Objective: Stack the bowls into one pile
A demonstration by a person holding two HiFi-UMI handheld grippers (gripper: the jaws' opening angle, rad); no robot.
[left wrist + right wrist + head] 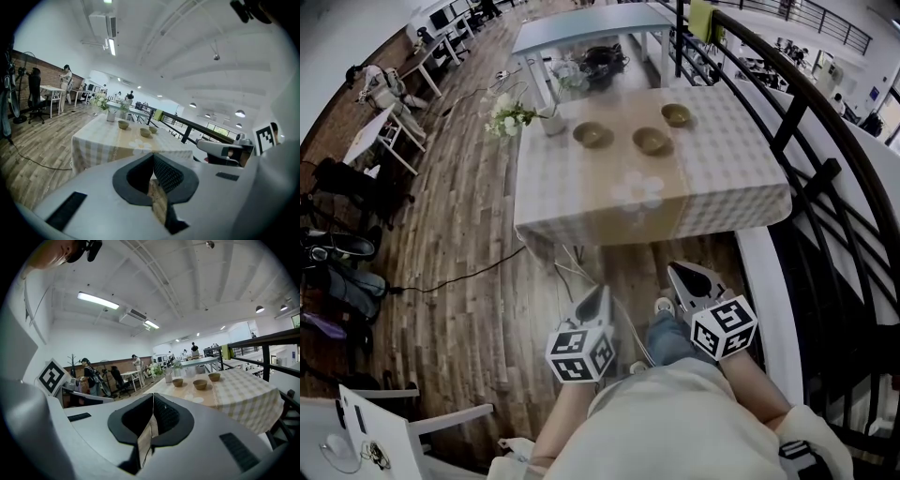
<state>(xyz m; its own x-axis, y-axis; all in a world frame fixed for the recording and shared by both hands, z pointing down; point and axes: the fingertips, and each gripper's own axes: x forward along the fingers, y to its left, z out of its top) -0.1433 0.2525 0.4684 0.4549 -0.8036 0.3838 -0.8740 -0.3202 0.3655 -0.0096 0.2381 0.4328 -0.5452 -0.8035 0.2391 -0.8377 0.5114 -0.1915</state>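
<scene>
Three olive-brown bowls stand apart on the checked tablecloth (722,187): a left bowl (592,134), a middle bowl (651,141) and a far right bowl (676,115). The left gripper view shows them as small shapes: left bowl (123,124), middle bowl (146,132), far bowl (153,129). They also appear in the right gripper view: left bowl (177,382), middle bowl (200,384), far bowl (214,376). My left gripper (600,294) and right gripper (680,275) hang close to my body, well short of the table's near edge. Both are shut with nothing in them.
A vase of white flowers (546,119) stands at the table's far left corner. A black railing (811,178) runs along the right side. A second table (581,33) stands behind. Cables lie on the wooden floor (469,234). People stand by desks far off (65,82).
</scene>
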